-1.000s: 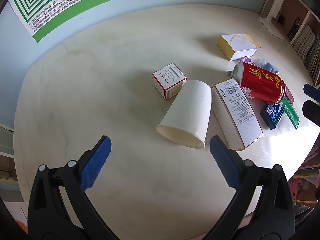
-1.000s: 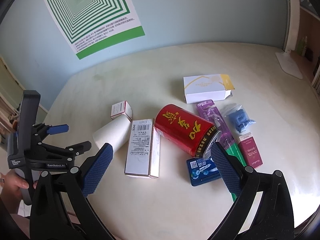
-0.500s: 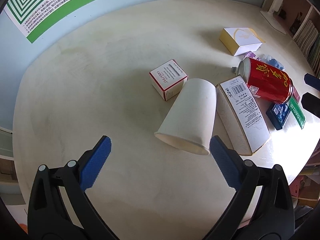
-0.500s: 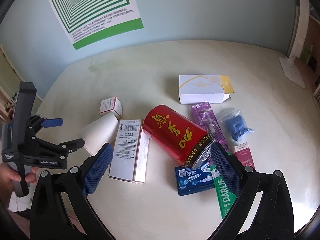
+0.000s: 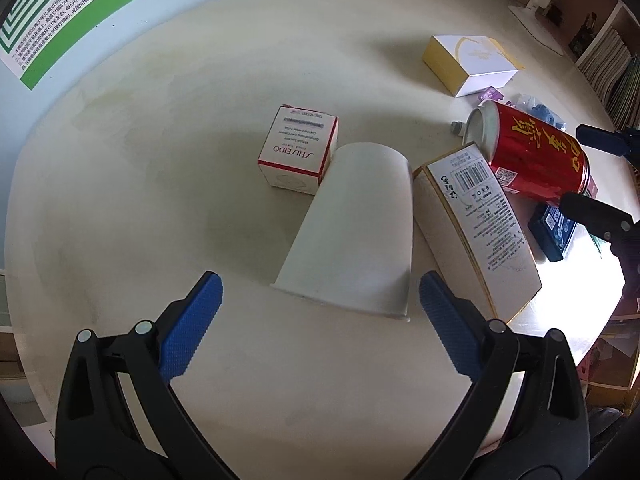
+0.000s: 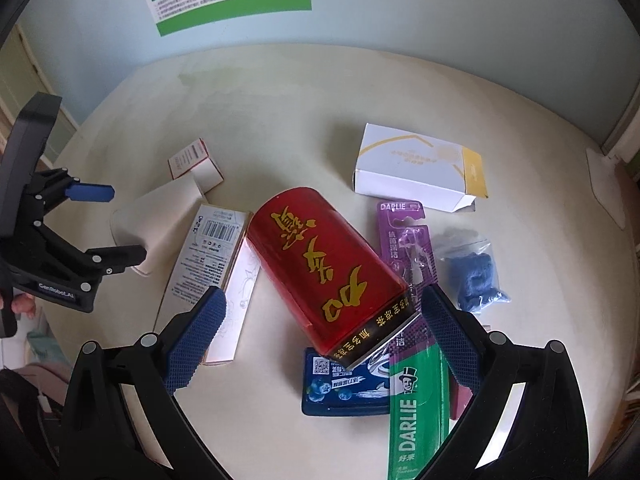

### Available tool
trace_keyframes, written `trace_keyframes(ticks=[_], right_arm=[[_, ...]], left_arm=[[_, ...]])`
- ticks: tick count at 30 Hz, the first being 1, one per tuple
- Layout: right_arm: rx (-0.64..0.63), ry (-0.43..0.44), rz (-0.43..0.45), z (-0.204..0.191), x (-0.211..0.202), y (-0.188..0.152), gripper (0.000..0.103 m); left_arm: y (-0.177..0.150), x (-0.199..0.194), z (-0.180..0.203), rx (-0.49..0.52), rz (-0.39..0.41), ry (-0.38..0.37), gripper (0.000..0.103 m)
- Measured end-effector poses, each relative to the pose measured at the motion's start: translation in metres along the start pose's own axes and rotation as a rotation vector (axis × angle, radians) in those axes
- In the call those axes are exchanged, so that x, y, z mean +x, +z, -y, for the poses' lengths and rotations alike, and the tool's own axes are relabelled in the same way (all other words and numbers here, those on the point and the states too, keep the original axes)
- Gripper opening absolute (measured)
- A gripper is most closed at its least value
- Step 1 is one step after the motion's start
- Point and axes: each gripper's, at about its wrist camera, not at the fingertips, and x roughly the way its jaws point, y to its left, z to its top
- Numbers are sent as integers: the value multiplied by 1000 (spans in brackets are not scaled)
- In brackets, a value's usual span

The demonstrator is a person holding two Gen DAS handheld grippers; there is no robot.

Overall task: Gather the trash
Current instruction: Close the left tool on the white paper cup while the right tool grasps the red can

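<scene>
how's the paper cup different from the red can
The paper cup is plain white and tapered; the red can is straight-sided with gold characters. The cup lies before the left gripper, the can before the right gripper. Both lie on their sides, ungripped.

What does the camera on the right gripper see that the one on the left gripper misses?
Only the right wrist view shows the green Darlie toothpaste box, the purple toothbrush pack and the person's fingers behind the left gripper.

Only the left wrist view shows the Shiseido lettering on the small box and the bookshelf.

Both show the paper cup, red can, barcode box, both open grippers and the table.
</scene>
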Motion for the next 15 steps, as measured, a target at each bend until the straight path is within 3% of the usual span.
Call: trace_keyframes(ticks=[7,9,11,12,15], right_arm=[[-88,-8,-40,-5,18,7,96],[-98,-19,-42,-6,21,7,95],[-110,-41,-40,-7,23,7,86],[-112,-40,-46,-7,24,8,76],[-102,-17,-62,-7,26,6,74]], left_arm=[[10,9,5,-5,-1,-52,95],[12,12,5,-8,-14,-64,85],[14,16,5,-13,-32,-68,77],[15,18,5,-15,-39,-70,76],[13,19,5,-20,-50,-81,64]])
